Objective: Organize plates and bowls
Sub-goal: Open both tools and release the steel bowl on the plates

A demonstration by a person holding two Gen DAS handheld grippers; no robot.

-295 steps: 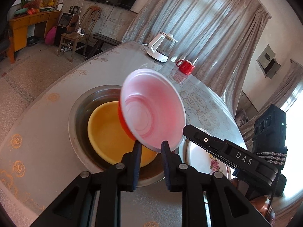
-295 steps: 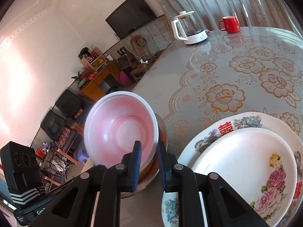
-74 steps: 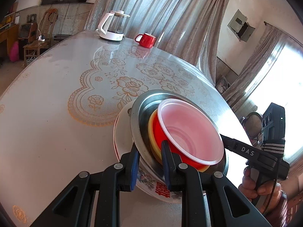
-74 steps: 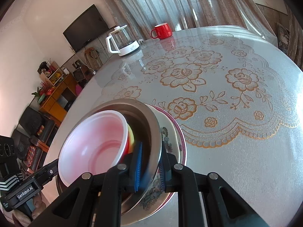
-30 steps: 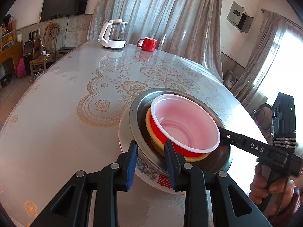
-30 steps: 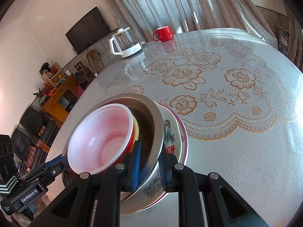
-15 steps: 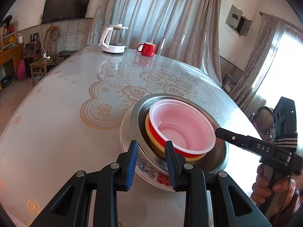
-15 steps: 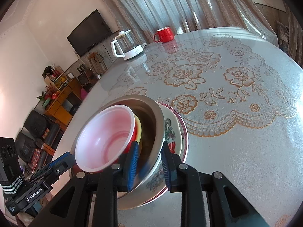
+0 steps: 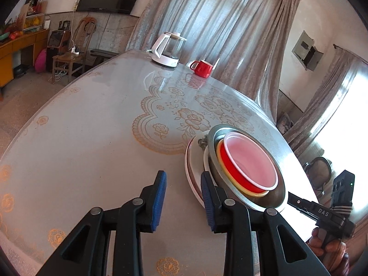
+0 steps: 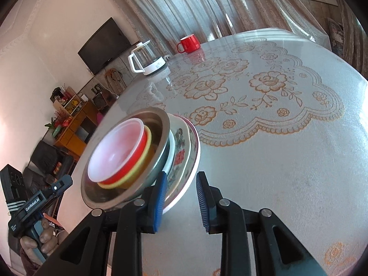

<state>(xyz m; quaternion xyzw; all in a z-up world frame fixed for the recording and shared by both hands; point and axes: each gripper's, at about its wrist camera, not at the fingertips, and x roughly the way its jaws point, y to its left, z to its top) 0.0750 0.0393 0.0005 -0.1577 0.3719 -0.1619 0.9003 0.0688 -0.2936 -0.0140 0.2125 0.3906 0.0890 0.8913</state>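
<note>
A stack stands on the table: flowered plates (image 9: 192, 161) (image 10: 184, 151) at the bottom, then a steel bowl (image 9: 274, 197) (image 10: 103, 199), a yellow bowl, a red bowl and a pale pink bowl (image 9: 250, 158) (image 10: 115, 147) on top. My left gripper (image 9: 182, 182) is open just left of the stack, its right finger beside the plates' rim, only bare table between its jaws. My right gripper (image 10: 181, 179) is open at the stack's other side. The plates' near rim shows in its gap, and the pads do not press on it.
A glass kettle (image 9: 169, 51) and a red mug (image 9: 202, 68) stand at the far side of the round lace-patterned table (image 9: 92, 138). A hand (image 9: 326, 248) holds the right gripper's handle at the near right edge. Curtains hang behind the table.
The right gripper's jaws have come off the steel bowl's rim and widened. Both grippers have slid sideways, so the stack now sits off to one side in each view.
</note>
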